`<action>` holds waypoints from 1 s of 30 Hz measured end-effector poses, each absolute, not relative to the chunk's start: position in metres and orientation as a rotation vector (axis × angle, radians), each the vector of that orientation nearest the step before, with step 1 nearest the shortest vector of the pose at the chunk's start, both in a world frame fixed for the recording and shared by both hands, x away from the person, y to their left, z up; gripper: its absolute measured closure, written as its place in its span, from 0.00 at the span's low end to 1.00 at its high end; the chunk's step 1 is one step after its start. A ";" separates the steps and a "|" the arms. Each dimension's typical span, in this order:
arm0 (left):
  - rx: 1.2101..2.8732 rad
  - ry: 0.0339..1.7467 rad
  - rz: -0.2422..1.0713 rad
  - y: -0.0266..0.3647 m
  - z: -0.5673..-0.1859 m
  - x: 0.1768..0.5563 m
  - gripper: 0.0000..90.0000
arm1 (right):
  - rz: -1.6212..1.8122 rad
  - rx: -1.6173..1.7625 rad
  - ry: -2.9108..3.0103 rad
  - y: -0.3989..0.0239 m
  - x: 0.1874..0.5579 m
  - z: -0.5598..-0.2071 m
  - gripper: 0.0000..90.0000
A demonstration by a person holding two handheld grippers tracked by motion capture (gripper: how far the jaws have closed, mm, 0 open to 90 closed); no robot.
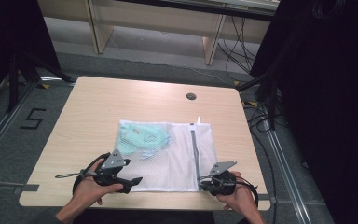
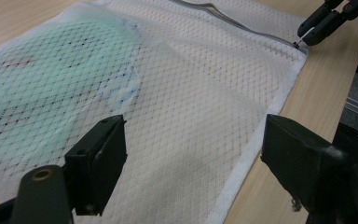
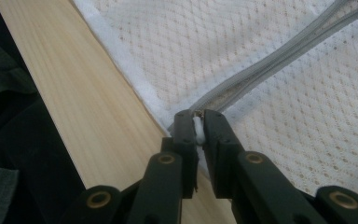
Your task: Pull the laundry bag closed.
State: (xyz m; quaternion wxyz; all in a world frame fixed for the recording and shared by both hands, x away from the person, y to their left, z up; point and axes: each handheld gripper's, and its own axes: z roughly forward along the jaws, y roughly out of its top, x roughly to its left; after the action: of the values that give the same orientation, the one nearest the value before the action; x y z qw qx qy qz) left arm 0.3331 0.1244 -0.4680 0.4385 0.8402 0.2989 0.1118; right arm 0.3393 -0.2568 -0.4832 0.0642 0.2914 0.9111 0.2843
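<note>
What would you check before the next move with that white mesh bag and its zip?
1. Right gripper closed on the zip tab: ok, the jaws pinch a small white piece at the zip's near end.
2. Left gripper ready to hold the mesh bag: not ok, its jaws stand wide open over the bag's near edge and grip nothing.
3. Zip lying straight: ok, it runs from near edge to far edge.
4. Green clothing fully inside: ok, it sits under the mesh, away from the zip.
5. Bag flat on the table: ok.
6. Zip open or shut: cannot tell.
</note>
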 end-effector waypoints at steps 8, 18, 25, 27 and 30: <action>2.093 0.743 0.266 0.118 -0.472 0.331 0.24 | 0.837 0.870 2.782 -0.255 0.337 -0.477 0.96; 2.099 0.600 0.213 0.070 -0.484 0.331 0.18 | 0.895 0.817 2.752 -0.255 0.340 -0.474 0.96; 2.141 0.503 0.210 0.038 -0.490 0.327 0.21 | 0.920 0.834 2.761 -0.254 0.341 -0.471 0.96; 2.154 0.487 0.205 0.028 -0.494 0.326 0.23 | 0.933 0.780 2.741 -0.257 0.346 -0.469 0.96; 2.144 0.464 0.195 0.023 -0.495 0.328 0.23 | 0.938 0.789 2.751 -0.256 0.346 -0.468 0.96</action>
State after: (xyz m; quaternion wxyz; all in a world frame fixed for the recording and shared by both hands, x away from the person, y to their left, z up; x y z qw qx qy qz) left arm 0.3276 0.0234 -0.4950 0.4525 0.8682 0.1877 0.0788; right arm 0.3463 -0.2561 -0.4682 0.0648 0.2614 0.9115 0.3109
